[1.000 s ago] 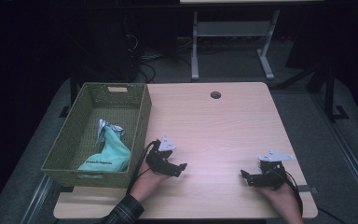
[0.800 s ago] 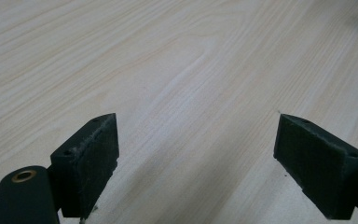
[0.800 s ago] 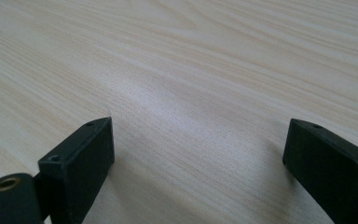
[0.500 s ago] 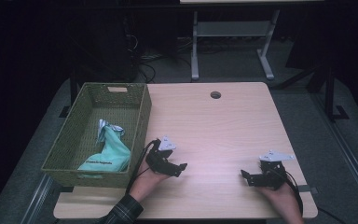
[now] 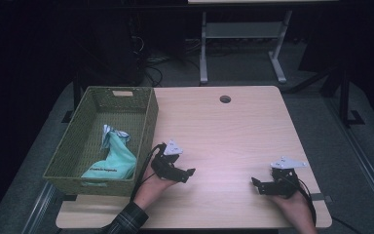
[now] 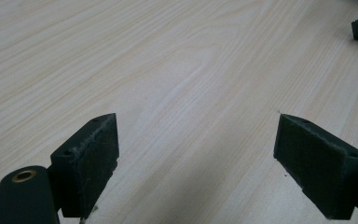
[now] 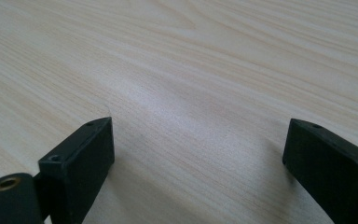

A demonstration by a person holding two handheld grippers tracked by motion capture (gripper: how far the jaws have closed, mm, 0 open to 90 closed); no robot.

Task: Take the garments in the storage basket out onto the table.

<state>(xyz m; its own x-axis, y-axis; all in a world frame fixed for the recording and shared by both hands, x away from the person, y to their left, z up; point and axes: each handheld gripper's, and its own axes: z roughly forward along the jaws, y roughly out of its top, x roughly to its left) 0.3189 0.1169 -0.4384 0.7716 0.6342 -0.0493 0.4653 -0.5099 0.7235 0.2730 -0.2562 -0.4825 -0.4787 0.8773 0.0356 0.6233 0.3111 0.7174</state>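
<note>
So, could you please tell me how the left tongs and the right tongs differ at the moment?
The left tongs sit beside the green woven basket, while the right tongs sit near the far edge of the pale wooden table. The left tongs point right, the right tongs point left, so they face each other. Both are open, hold nothing and rest low over bare wood.

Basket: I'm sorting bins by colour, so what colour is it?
Olive green, woven; the basket shows best in the high view.
</note>
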